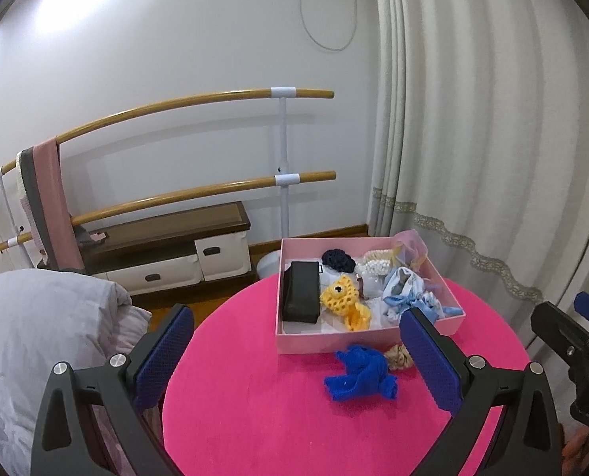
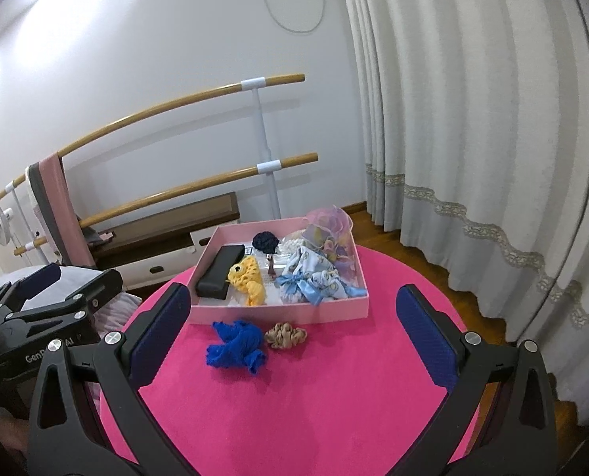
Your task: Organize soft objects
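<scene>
A pink box (image 1: 290, 343) (image 2: 278, 311) stands at the far side of a round pink table (image 1: 255, 416) (image 2: 314, 396). It holds a black case (image 1: 300, 296) (image 2: 218, 271), a yellow crochet piece (image 1: 344, 299) (image 2: 249, 275), a navy scrunchie (image 1: 338, 261) (image 2: 266, 241), light blue fabric (image 1: 403, 287) (image 2: 314, 273) and a lilac organza piece (image 2: 330, 230). A blue knitted piece (image 1: 360, 373) (image 2: 237, 347) and a beige scrunchie (image 1: 399, 357) (image 2: 285, 335) lie on the table before the box. My left gripper (image 1: 296, 351) and right gripper (image 2: 292, 331) are open, empty, above the table's near side.
A ballet barre (image 1: 199, 97) with a pink cloth (image 1: 52, 202) stands by the wall over a low bench (image 1: 167, 230) with white drawers. Grey bedding (image 1: 37, 337) lies to the left. Curtains (image 2: 473, 119) hang at the right over wood floor.
</scene>
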Action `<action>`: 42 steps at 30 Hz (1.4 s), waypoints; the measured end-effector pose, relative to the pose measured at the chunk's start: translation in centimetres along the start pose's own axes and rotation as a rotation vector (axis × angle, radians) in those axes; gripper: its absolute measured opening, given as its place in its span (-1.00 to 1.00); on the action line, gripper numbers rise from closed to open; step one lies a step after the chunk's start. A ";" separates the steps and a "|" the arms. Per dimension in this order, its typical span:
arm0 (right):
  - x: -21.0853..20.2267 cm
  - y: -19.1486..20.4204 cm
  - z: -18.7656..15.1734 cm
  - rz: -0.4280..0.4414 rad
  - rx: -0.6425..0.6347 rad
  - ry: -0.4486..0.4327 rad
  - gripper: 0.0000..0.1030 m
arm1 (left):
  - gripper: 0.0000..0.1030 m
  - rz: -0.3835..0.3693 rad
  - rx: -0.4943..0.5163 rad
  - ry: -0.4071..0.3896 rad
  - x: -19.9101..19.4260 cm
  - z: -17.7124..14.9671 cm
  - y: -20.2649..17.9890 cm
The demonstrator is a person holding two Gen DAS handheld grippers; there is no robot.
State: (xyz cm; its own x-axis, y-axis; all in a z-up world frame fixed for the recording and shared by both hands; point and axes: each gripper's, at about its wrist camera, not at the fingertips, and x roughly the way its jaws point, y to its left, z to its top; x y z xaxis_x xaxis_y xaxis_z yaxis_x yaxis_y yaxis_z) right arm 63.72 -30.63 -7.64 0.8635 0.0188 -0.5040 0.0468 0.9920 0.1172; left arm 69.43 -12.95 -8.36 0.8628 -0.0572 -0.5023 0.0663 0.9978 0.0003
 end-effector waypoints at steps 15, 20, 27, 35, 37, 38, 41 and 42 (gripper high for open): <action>-0.5 -0.3 -2.2 -0.017 -0.010 0.035 1.00 | 1.00 0.001 -0.020 0.030 -2.3 -1.9 1.0; -0.5 -0.2 -2.4 -0.014 -0.015 0.039 1.00 | 1.00 -0.003 -0.018 0.035 -2.8 -2.1 1.0; -0.3 -0.1 -2.7 -0.009 -0.023 0.049 1.00 | 1.00 -0.006 -0.014 0.042 -3.0 -2.3 1.2; -0.2 0.0 -2.7 -0.009 -0.029 0.054 1.00 | 1.00 -0.007 -0.017 0.049 -3.0 -2.5 1.5; -0.1 0.0 -2.7 -0.011 -0.031 0.056 1.00 | 1.00 -0.008 -0.016 0.051 -2.9 -2.6 1.5; -0.1 0.0 -2.7 -0.011 -0.032 0.057 1.00 | 1.00 -0.008 -0.015 0.053 -2.8 -2.6 1.5; 0.2 0.1 -2.8 -0.013 -0.034 0.063 1.00 | 1.00 -0.009 -0.016 0.061 -2.5 -2.8 1.6; 0.3 0.1 -2.8 -0.014 -0.035 0.065 1.00 | 1.00 -0.009 -0.017 0.064 -2.4 -2.9 1.6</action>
State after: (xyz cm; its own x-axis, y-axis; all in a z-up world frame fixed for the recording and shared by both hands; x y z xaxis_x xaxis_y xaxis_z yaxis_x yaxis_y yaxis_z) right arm 62.60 -30.19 -10.24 0.8284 0.0122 -0.5599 0.0399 0.9959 0.0808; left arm 66.04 -11.15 -9.71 0.8282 -0.0642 -0.5567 0.0650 0.9977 -0.0184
